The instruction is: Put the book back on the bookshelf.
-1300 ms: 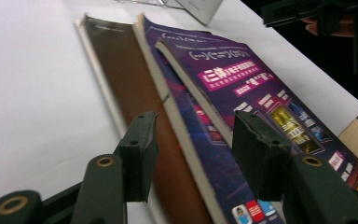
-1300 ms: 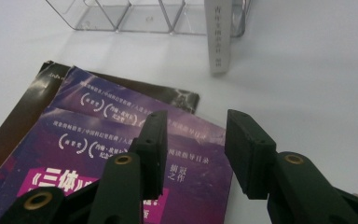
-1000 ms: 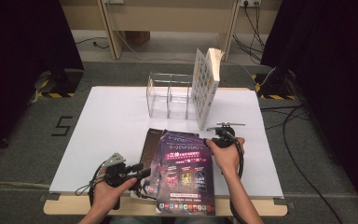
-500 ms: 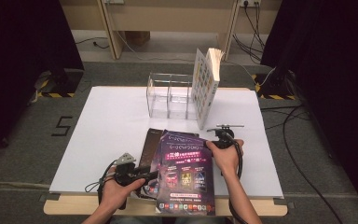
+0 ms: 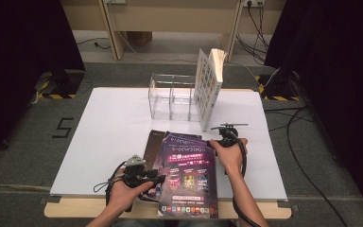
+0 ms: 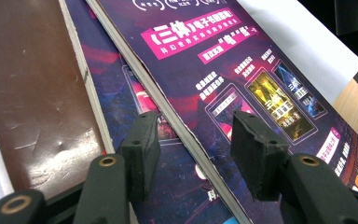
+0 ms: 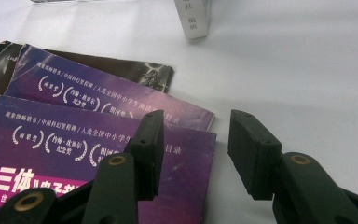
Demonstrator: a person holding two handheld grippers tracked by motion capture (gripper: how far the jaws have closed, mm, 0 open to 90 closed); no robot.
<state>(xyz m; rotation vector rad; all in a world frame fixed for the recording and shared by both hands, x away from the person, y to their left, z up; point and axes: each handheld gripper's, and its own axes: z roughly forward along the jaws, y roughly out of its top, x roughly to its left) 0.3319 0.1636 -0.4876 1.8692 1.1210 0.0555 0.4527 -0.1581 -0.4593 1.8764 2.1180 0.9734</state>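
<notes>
Three books lie fanned in a stack near the table's front edge. The top purple book [image 5: 187,176] [image 6: 242,60] [image 7: 51,154] covers a second purple book [image 5: 179,138] [image 6: 121,74] [image 7: 98,93] and a brown book [image 5: 152,144] [image 6: 28,93] underneath. My left gripper [image 5: 158,178] [image 6: 193,126] is open at the stack's left side, its jaws straddling the top book's long edge without pressing it. My right gripper [image 5: 219,140] [image 7: 196,123] is open at the top book's far right corner. Its jaws have just been opening a little, and only the corner and bare table lie between them.
A clear acrylic organizer [image 5: 170,97] stands at the back middle of the white table [image 5: 108,132]. A white book [image 5: 208,90] [image 7: 193,18] stands upright against its right end. Cables trail from both grippers, and the table's front wooden edge [image 5: 75,208] lies near my hands.
My left gripper has moved right, up to the left edge of the book stack. The right hand has stayed at the top book's corner.
</notes>
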